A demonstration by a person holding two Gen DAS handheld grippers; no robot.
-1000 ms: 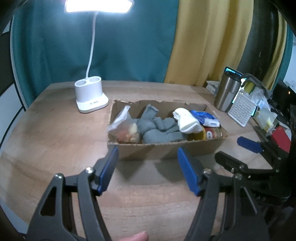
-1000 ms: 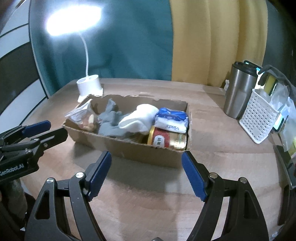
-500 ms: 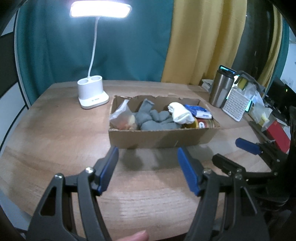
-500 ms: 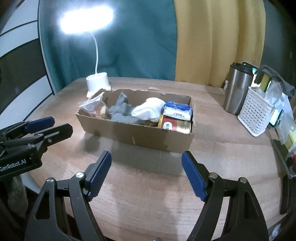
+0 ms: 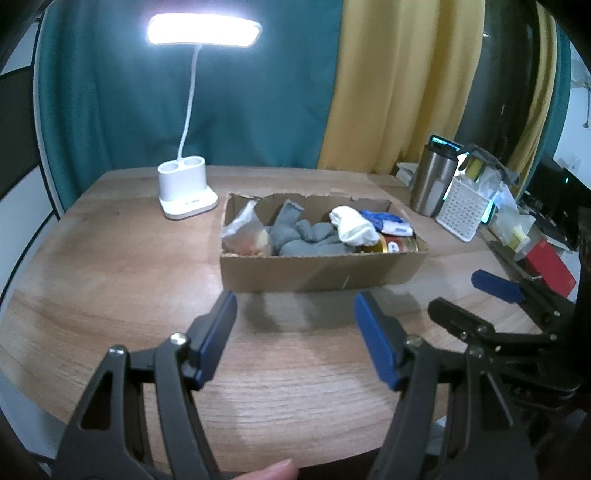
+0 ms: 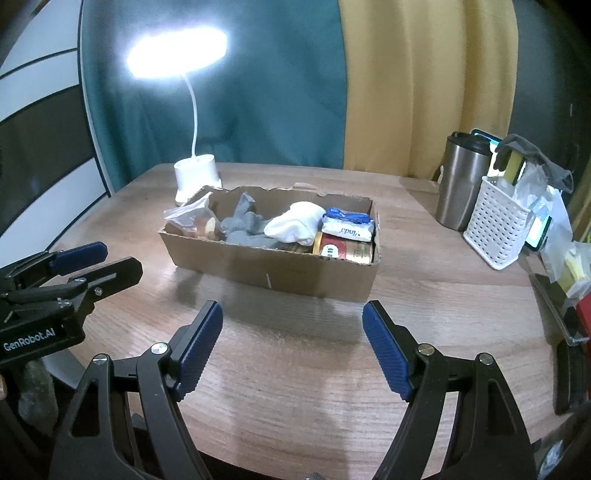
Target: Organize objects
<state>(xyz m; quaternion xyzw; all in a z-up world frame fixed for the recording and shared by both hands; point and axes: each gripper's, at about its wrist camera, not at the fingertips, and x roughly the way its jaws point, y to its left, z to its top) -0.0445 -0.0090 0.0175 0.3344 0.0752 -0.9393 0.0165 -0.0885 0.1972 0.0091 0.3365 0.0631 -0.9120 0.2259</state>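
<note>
Box [image 5: 317,271] of socks, can, packets lies ahead of both grippers, long axis crosswise. Left gripper [image 5: 295,332] and right gripper [image 6: 291,336] spread, empty, short of box; neither clearly nearer.

1 desk lamp [image 5: 204,34] lights the room, its head blown out to pure white in both views and ringed with a soft halo in the right wrist view [image 6: 177,53]. The rest of the room is dim, with a cool, bluish cast. Light falls from behind the cardboard box [image 5: 317,271], so its near wall is in shade and a dark shadow spreads forward over the wooden surface [image 5: 110,280]. A pale sheen of glare lies on the surface [image 6: 306,398] close to the cameras. Fisheye bending curves the curtains and surface edge, and black vignette fills the corners. Focus is fairly sharp centrally, softer toward the rims.
</note>
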